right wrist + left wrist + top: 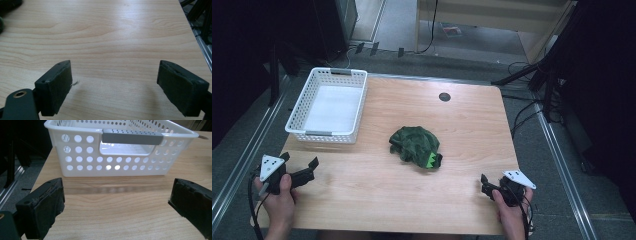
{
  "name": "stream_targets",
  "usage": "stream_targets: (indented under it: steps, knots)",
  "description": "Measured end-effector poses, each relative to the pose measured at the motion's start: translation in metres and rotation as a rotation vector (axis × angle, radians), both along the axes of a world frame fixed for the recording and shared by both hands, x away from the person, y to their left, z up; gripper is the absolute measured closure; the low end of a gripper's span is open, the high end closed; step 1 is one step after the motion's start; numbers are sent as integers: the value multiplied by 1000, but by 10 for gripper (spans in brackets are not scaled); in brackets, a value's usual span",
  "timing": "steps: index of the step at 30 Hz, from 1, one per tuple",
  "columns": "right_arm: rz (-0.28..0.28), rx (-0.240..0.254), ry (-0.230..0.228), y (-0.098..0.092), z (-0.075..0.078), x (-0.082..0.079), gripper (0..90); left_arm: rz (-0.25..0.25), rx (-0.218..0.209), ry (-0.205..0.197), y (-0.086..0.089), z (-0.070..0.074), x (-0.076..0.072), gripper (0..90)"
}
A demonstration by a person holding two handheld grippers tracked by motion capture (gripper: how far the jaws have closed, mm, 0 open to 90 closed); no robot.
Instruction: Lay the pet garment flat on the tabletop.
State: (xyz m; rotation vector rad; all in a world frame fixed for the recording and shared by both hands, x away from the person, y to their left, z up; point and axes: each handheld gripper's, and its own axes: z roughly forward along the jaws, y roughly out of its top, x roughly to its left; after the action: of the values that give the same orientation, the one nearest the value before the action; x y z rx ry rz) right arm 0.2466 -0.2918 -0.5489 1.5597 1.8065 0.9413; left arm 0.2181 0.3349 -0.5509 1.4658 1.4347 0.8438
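The left gripper (pixel 302 172) rests near the tabletop's (pixel 387 200) left front corner, its jaws spread wide with nothing between them. Just ahead of those jaws stands the white perforated basket (pixel 82 157), its grey handle (pixel 132 138) facing them, and as far as the high view shows it holds nothing. Well off to the right of the left jaws, and ahead and left of the right ones, lies the crumpled green garment (pixel 416 146) in the middle of the wood, touched by neither tool. The right gripper (pixel 490 186) sits at the right front edge, jaws likewise wide apart over bare wood. Judging from this, the work has hardly begun: the garment is not yet grasped, and if the basket is where it belongs, reaching, gripping, carrying and dropping all remain
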Motion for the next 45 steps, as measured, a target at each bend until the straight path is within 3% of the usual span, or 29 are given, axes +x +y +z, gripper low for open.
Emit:
stream_targets:
  steps: [9,11,14,22,26,33,38,45]
  knots:
    - [4,29,-41,-2,5,-4,134,2,6,7,-1,0,1,0]
    - [13,72,-46,0,8,-4,134,1,2,4,-1,0,1,0]
    - [19,81,-62,7,14,-3,137,1,5,1,-1,0,0,0]
    - [82,83,-132,44,33,-2,181,8,19,0,-3,0,-2,0]
    - [157,112,-160,72,47,4,191,8,17,-2,-3,0,-2,0]
    - [231,117,-162,116,59,18,219,3,8,4,-2,0,-1,0]
    - [285,101,-145,149,58,27,221,2,8,5,-2,0,-1,0]
    - [340,68,-109,183,54,38,198,2,4,5,-1,0,-1,0]
